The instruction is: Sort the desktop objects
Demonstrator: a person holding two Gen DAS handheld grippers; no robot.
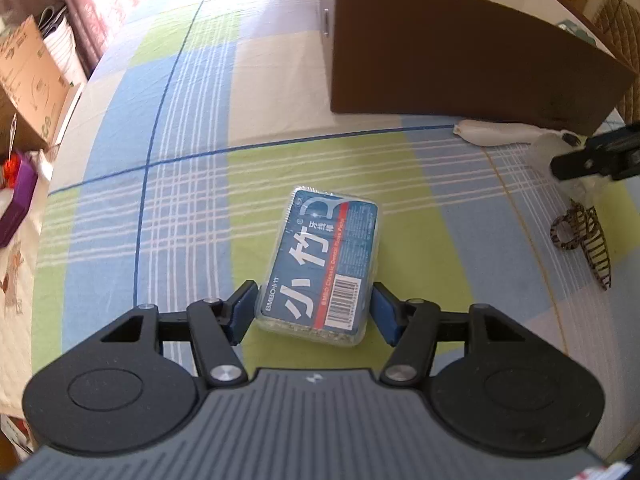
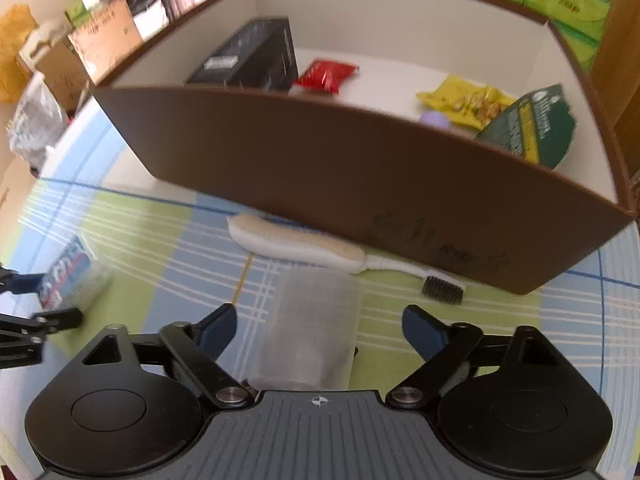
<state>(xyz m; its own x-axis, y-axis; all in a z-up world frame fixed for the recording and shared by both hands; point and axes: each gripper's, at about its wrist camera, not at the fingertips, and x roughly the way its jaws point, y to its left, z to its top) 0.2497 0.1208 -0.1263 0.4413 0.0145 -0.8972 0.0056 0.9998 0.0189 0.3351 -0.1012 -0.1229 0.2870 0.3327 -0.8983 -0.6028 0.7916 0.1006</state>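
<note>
A clear-wrapped blue floss-pick box (image 1: 321, 266) lay flat on the checked tabletop (image 1: 180, 128), its barcode end nearest the camera, at 6 o'clock from the brown bin (image 1: 460, 68). A translucent plastic cup (image 2: 310, 324) stood at 6 o'clock from a white brush (image 2: 304, 246) with dark bristles, which lay along the bin's front wall. A striped hair claw (image 1: 582, 242) rested at 3 o'clock from the box.
</note>
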